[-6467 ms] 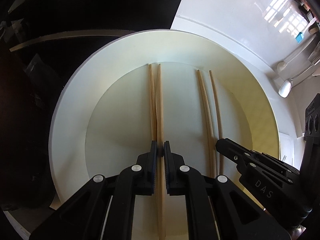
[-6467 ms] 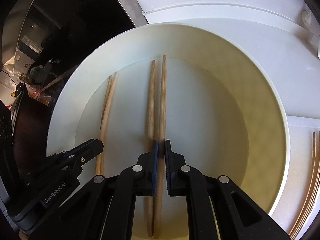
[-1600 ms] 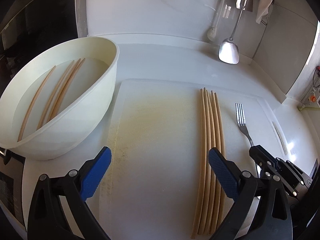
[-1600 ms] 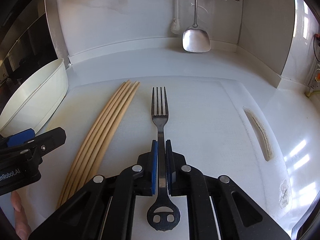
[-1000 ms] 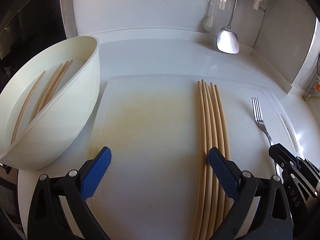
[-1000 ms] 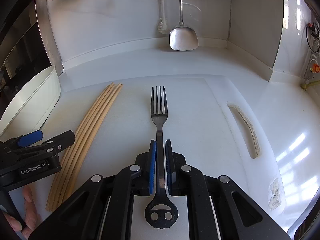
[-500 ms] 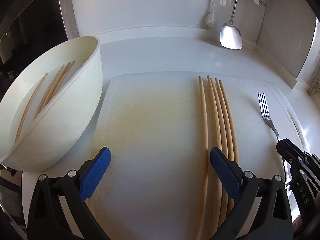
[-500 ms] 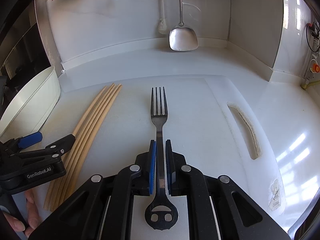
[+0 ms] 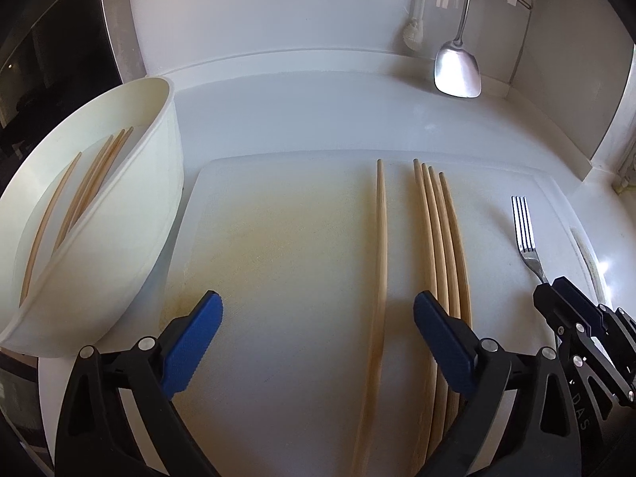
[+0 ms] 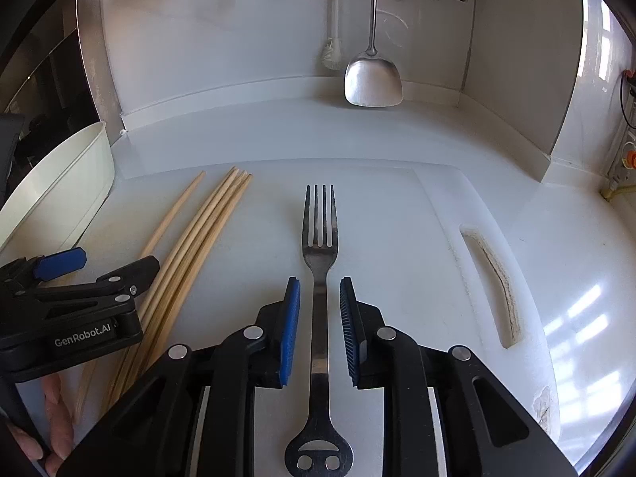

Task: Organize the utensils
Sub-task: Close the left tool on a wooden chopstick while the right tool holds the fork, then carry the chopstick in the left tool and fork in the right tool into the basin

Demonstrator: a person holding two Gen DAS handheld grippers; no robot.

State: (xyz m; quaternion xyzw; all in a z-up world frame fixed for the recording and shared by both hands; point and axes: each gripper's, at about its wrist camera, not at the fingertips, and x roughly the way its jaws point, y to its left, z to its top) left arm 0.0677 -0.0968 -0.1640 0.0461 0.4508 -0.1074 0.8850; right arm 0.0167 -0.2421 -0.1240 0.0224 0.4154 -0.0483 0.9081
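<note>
The right tool (image 10: 319, 330) is standing with its blue pads slightly parted; its jaws have just been opening, and the fork (image 10: 319, 262) is lying between them, free on either side and resting flat on the white cutting board (image 10: 397, 214). The fork's long axis is running straight along the tool's pointing line, tines toward the back wall and the cut-out handle end nearest the camera.

The left tool (image 9: 318, 334) is hanging spread wide above the same board, gripping nothing, though its jaws have just been closing a little. One chopstick (image 9: 381, 246) is lying apart from the others, passing between the two pads, nearer the right-hand one. The bundle of three chopsticks (image 9: 439, 246) is lying just beyond that pad, toward the fork. All four are running roughly parallel to the left tool's pointing line, so its closing direction is crossing their long axes.

More chopsticks (image 9: 85, 194) are waiting in the tilted white bowl (image 9: 131, 214), which is sitting on the tabletop (image 9: 318, 115) beside the board's left edge.

Judged from this layout, the left hand is the nearer one to both the stray chopstick and the bowl, while the right hand is serving the fork side. A steel spatula (image 10: 373, 79) is hanging against the back wall.
</note>
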